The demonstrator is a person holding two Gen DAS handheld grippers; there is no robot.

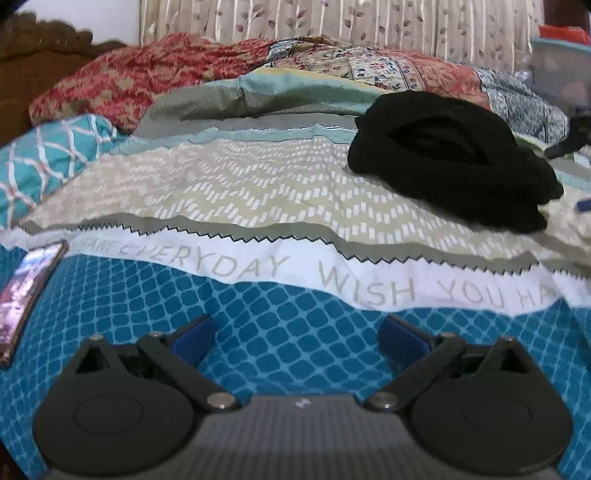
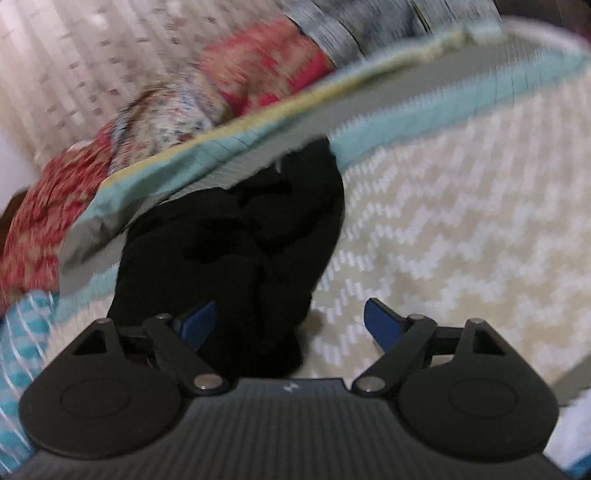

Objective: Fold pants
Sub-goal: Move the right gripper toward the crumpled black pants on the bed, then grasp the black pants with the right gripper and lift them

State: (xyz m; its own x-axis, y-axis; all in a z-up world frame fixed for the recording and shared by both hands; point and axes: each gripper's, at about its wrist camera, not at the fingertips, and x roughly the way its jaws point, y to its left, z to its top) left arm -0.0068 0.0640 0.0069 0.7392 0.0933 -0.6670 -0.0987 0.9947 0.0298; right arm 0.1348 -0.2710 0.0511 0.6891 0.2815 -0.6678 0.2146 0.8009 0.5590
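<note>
The black pants [image 1: 450,158] lie in a crumpled heap on the beige zigzag band of the bedspread [image 1: 240,192], at the right of the left wrist view. My left gripper [image 1: 299,334] is open over the blue patterned part of the bedspread, well short of the pants, with nothing between its blue pads. In the blurred right wrist view the pants [image 2: 240,229] fill the middle, just ahead of and partly under my right gripper [image 2: 290,321]. Its jaws stand wide, the left pad [image 2: 199,325] over the black cloth and the right pad over bare bedspread [image 2: 461,221]. Neither pad presses on the cloth.
A phone [image 1: 26,295] lies on the bed at the left edge. Piled red floral quilts [image 1: 155,74] and a teal pillow [image 1: 48,158] line the back, with a curtain [image 1: 332,22] behind. A plastic container [image 1: 561,70] stands at the far right.
</note>
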